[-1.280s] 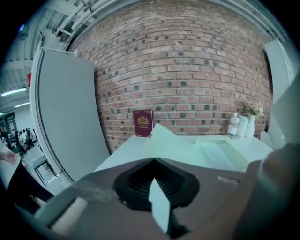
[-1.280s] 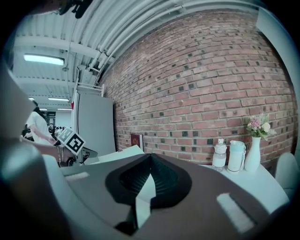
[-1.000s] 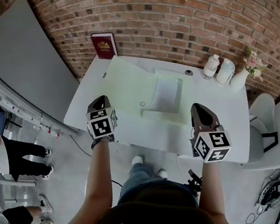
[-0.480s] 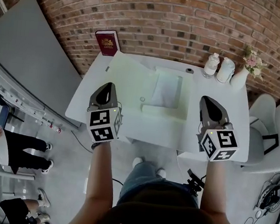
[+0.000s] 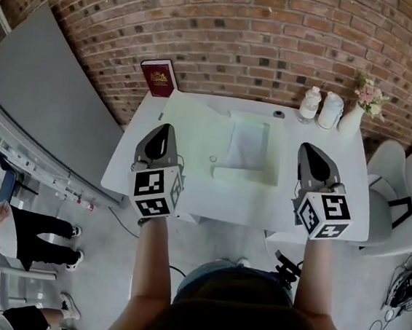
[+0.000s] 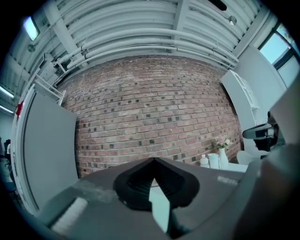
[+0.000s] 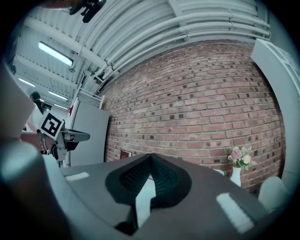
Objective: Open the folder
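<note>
A pale green folder [image 5: 191,133] lies flat on the white table [image 5: 318,209], spread wide, with a white sheet [image 5: 248,139] on its right half. My left gripper [image 5: 164,128] hovers above the table's near left edge, jaws shut and empty. Over the near right edge my right gripper [image 5: 312,147] hangs level, also shut on nothing. Neither touches the folder. In the left gripper view the left gripper [image 6: 153,160] points at the brick wall with its tips together. The right gripper [image 7: 150,155] shows the same in its own view.
A red book [image 5: 159,77] leans on the brick wall at the table's far left corner. Two white bottles [image 5: 320,105] and a flower vase [image 5: 356,114] stand at the far right. A white chair [image 5: 388,169] stands at the right, a grey panel [image 5: 44,100] at the left.
Both grippers have risen off the table toward the head camera, the left one more. Their jaws stayed shut. The folder has not moved.
</note>
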Motion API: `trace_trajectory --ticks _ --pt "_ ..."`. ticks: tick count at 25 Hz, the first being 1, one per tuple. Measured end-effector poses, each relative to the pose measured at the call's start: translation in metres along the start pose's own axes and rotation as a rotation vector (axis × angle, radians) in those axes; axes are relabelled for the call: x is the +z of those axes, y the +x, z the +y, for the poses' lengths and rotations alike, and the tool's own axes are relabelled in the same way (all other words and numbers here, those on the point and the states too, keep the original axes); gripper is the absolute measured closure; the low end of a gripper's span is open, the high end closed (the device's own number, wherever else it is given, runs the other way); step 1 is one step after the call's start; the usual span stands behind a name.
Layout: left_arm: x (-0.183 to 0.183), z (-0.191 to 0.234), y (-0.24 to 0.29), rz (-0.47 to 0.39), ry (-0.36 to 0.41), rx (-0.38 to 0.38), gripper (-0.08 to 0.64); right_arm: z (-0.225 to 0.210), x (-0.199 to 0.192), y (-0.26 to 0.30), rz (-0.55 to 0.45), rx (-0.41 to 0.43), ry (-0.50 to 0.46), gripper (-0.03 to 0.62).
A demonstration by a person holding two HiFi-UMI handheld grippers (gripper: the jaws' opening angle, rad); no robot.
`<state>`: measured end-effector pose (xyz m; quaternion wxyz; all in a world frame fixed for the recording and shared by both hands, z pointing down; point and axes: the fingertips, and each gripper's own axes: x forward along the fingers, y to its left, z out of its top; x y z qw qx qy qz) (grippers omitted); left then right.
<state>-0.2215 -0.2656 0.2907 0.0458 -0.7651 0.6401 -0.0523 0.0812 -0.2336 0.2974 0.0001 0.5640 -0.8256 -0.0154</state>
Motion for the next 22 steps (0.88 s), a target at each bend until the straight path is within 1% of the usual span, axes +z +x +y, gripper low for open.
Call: trace_trajectory --ticks 10,16,22 --pt "0.016 -0.001 0.009 -0.05 -0.009 -0.065 0.56 0.006 0.016 0.008 -0.013 -0.02 -0.037 0.595" --pt "0.028 0.001 0.011 -0.102 0.009 -0.097 0.56 0.007 0.031 0.016 -0.023 -0.051 -0.105 0.595" --pt "0.032 -0.001 0.018 -0.123 0.022 -0.12 0.56 0.005 0.04 0.023 -0.029 -0.076 -0.118 0.595"
